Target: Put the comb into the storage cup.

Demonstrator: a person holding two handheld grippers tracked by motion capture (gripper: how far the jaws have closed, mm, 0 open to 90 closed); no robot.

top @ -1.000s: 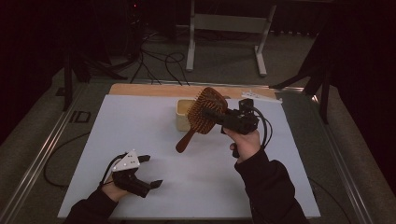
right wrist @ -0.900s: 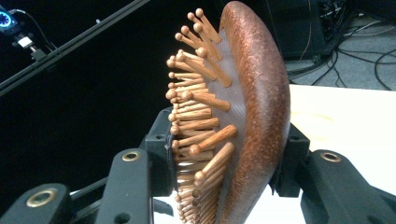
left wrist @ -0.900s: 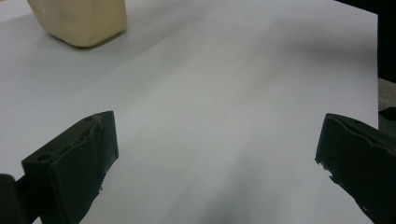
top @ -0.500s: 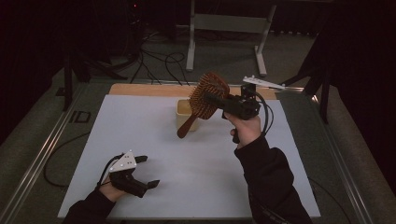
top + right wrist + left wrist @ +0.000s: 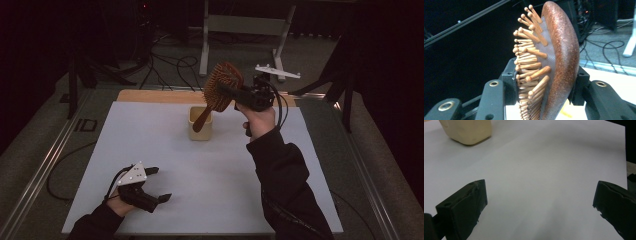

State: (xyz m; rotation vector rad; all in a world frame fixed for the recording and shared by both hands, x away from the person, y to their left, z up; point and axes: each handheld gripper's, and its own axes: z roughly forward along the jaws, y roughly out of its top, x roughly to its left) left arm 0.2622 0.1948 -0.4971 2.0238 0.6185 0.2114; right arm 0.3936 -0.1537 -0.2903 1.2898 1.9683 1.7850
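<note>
A wooden hairbrush (image 5: 221, 80) with peg bristles is held up off the table, my right gripper (image 5: 226, 91) shut on its oval head. Its handle slants down to the left, and its end overlaps a cream cup (image 5: 201, 134) on the white mat (image 5: 150, 135); contact cannot be told. In the right gripper view the jaws of the right gripper (image 5: 544, 82) clamp the brush head (image 5: 560, 55), bristles to the left. My left gripper (image 5: 161, 184) rests open at the mat's near left, nothing between its jaws. In the left gripper view, the cup (image 5: 469, 131) stands beyond that gripper (image 5: 539, 205).
A wooden strip (image 5: 150, 96) runs along the mat's far edge. Beyond the table stand a grey metal frame (image 5: 245, 25) and floor cables (image 5: 170, 65). Metal rails (image 5: 45, 165) border the table at left and right.
The right hand has lifted the brush and carried it toward the far side of the table; the handle end now lies over the cup. The left gripper has stayed put.
</note>
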